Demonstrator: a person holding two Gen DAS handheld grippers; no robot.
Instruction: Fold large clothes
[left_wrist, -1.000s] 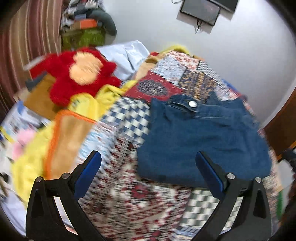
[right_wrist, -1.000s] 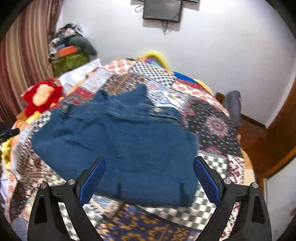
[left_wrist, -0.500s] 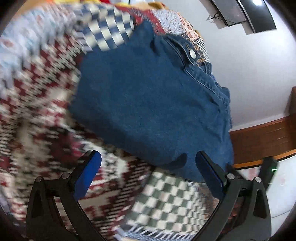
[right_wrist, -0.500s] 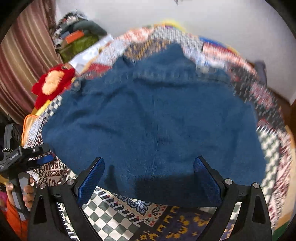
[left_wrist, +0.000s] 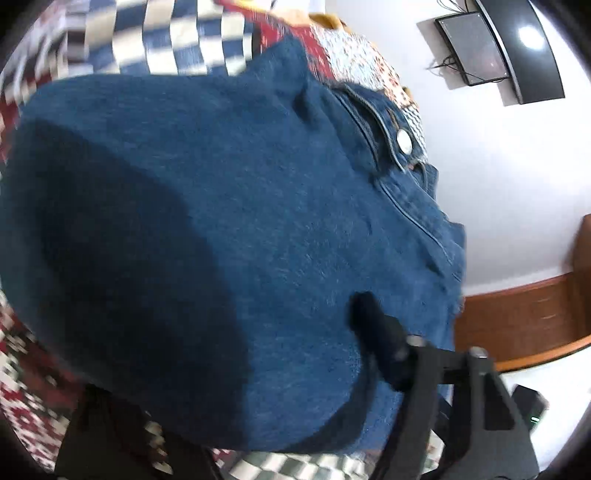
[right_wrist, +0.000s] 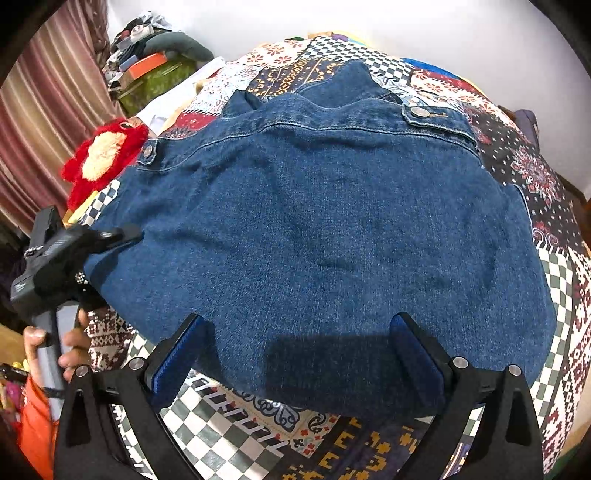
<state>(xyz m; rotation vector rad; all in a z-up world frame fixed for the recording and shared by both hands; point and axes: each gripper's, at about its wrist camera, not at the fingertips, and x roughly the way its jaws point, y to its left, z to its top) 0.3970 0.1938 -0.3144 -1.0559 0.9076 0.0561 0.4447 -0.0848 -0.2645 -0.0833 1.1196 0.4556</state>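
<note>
A folded blue denim jacket (right_wrist: 325, 236) lies flat on a patchwork quilt (right_wrist: 524, 170), collar and metal buttons toward the far wall. My right gripper (right_wrist: 299, 350) is open, its blue-padded fingers straddling the jacket's near edge. My left gripper (left_wrist: 229, 376) is pushed in at the jacket's left edge; the denim (left_wrist: 229, 221) fills its view, one finger (left_wrist: 380, 343) lies on top and the other is hidden under the cloth. It shows from outside in the right wrist view (right_wrist: 92, 240), held by a hand.
A red plush toy (right_wrist: 103, 158) lies on the left of the bed. A heap of clothes and boxes (right_wrist: 155, 62) stands by the striped curtain. A wall screen (left_wrist: 495, 48) hangs above the bed; wooden furniture (left_wrist: 517, 317) stands at the right.
The left gripper swung right and dove onto the jacket's left edge, its lower finger now hidden under the denim. The right gripper moved down and forward to the near edge.
</note>
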